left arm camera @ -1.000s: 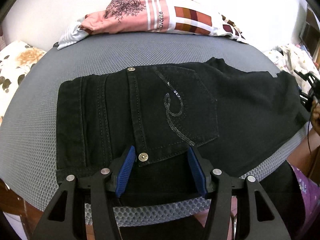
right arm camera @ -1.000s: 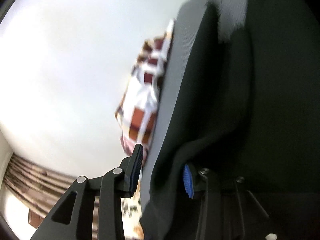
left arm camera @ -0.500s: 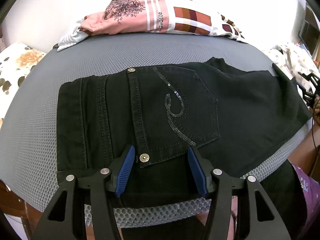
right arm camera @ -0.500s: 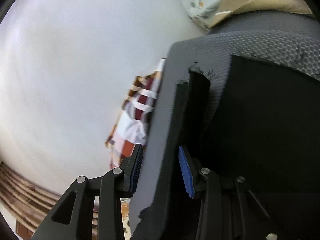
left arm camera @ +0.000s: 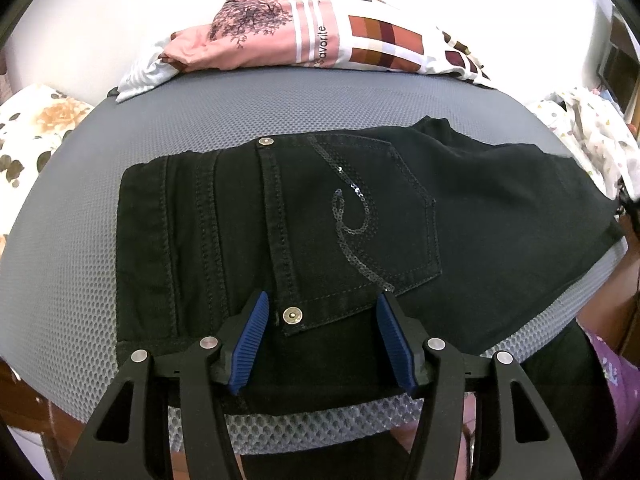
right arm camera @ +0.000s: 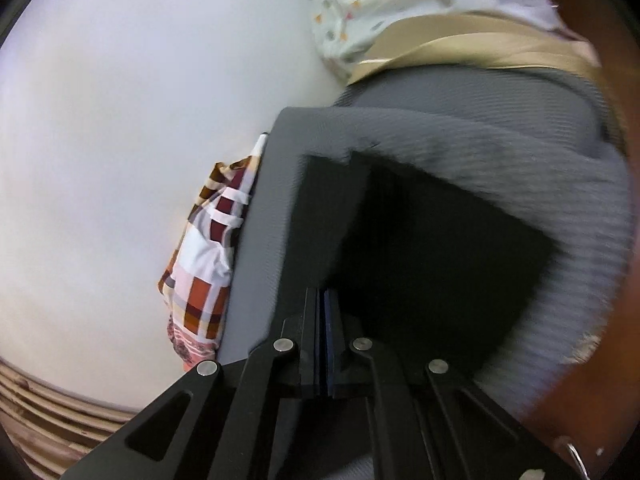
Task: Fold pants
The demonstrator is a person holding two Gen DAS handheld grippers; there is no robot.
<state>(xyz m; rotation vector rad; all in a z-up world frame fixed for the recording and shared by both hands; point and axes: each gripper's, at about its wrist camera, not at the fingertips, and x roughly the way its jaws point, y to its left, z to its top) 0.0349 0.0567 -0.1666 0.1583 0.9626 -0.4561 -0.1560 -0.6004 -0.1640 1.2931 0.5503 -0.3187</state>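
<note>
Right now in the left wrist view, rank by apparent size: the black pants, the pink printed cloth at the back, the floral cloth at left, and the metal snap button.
1. black pants
2. pink printed cloth
3. floral cloth, cut off by the frame edge, so its true size is unsure
4. metal snap button

Both wrist cams close (shared pants (left arm camera: pixel 360 216))

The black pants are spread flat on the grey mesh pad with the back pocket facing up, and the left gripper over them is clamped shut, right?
Not quite: the left gripper is open, its blue pads spread wide, as the left wrist view shows. The black pants do lie flat on the grey mesh pad, back pocket up.
</note>
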